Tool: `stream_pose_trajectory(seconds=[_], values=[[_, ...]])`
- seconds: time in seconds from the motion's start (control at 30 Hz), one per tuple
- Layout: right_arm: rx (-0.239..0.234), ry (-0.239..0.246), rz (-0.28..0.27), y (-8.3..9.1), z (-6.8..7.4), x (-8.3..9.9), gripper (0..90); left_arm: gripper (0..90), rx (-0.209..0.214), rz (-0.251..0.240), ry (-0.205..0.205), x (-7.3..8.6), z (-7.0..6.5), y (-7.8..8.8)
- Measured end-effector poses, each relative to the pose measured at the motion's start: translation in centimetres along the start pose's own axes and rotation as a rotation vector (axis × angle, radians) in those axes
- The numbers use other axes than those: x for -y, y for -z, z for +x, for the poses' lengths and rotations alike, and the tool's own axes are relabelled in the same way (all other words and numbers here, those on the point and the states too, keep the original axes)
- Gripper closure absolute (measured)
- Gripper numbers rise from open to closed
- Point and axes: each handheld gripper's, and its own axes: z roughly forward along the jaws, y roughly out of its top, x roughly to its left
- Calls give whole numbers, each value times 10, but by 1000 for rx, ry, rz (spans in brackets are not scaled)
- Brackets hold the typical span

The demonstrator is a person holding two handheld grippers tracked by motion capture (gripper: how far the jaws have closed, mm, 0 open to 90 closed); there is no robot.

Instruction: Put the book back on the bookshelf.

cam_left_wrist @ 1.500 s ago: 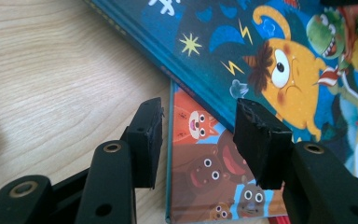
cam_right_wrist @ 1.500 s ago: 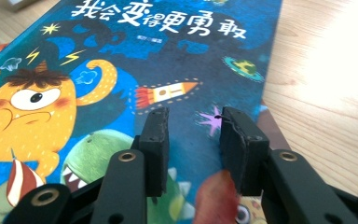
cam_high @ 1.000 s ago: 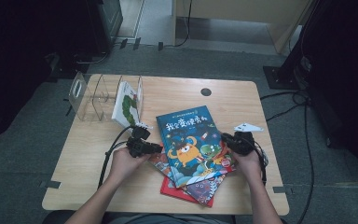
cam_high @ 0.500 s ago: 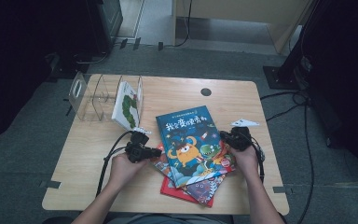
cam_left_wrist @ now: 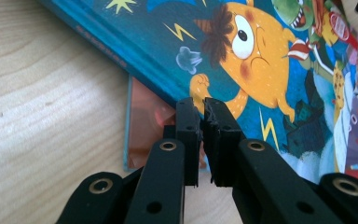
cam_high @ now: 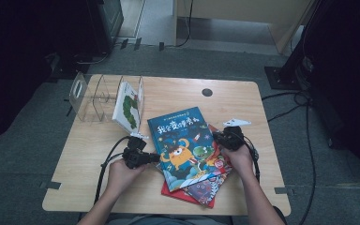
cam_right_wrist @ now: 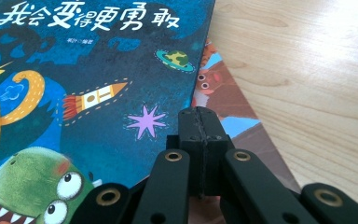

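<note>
We've got both sets of jaws clenched empty, left gripper [cam_high: 155, 158] and right gripper [cam_high: 217, 138] flanking the blue book [cam_high: 187, 145] topping the stack mid-desk [cam_high: 262, 117]. Probably squaring it; next, nudge edges.

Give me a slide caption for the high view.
Both grippers, left and right, flank the blue picture book topping a stack.
</note>
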Motion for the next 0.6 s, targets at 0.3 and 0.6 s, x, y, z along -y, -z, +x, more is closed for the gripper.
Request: stream_pose_trajectory(seconds=[0.3, 0.6], values=[[-26, -28, -1, -3, -4, -3, 900, 864, -4, -6, 9, 3, -4, 0], [-2, -26, -31, 9, -8, -5, 900, 896, 1, 0, -15, 2, -12, -5]])
